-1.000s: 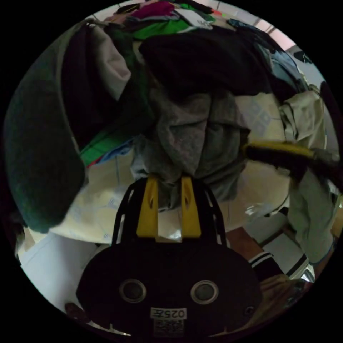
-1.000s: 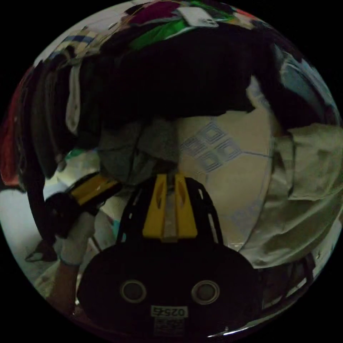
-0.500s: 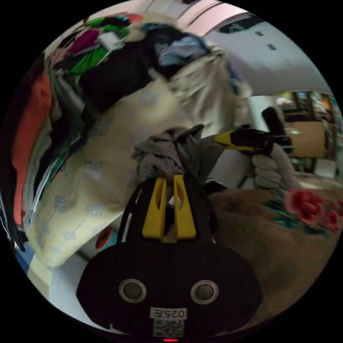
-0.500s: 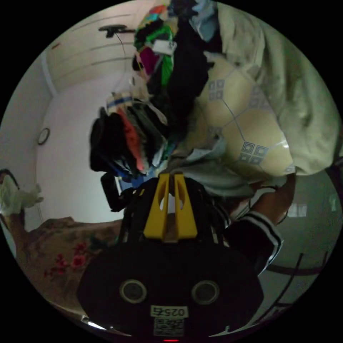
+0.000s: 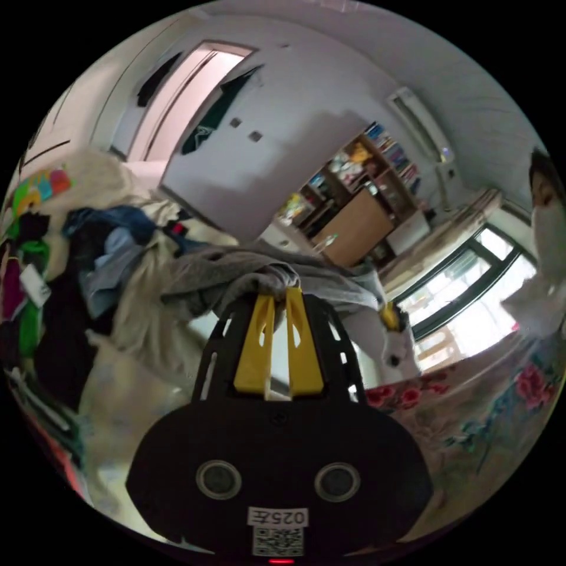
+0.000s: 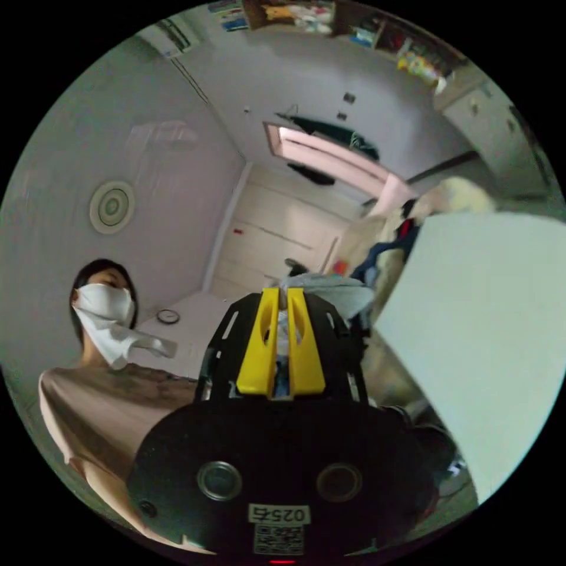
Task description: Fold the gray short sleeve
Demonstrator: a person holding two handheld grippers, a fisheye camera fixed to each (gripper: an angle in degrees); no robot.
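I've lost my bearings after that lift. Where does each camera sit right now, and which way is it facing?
Left gripper view: rides the left gripper, shut on the gray shirt, facing the clothes pile, bookshelf and window; the right gripper shows beyond.
Right gripper view: rides the right gripper, shut on gray shirt, tilted up toward ceiling and doorway; the person's torso shows.
Both share the shirt, the pile and the doorway.

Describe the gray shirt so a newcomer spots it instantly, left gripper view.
Start at the heap of mixed clothes. The gray short-sleeve shirt stretches from it, pinched by the yellow-jawed left gripper. It is the one plain gray garment held off the heap.
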